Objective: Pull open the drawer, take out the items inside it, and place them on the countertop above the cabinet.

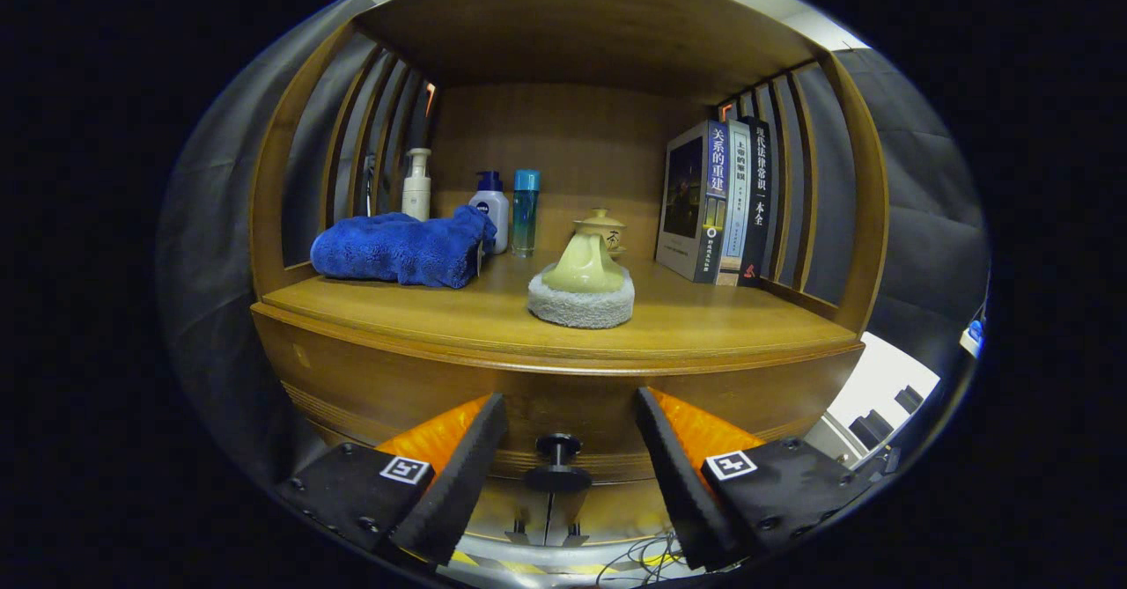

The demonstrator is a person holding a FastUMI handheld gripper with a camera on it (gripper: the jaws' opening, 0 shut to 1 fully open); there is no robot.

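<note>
A wooden cabinet fills the view, with its countertop [423, 312] just above the fingers. Below the top, the drawer front [563, 413] curves across, and its small dark knob [558, 445] sits between my fingers, a little ahead of them. My gripper [570, 420] is open, its fingers standing on either side of the knob without touching it. The drawer looks closed, so what lies inside is hidden.
On the countertop lie a folded blue towel [401, 250], a white round sponge pad with a pale yellow handle [582, 294], a small lidded teapot [603, 230], three bottles [493, 206] at the back, and three upright books [718, 206]. Slatted side walls close the shelf.
</note>
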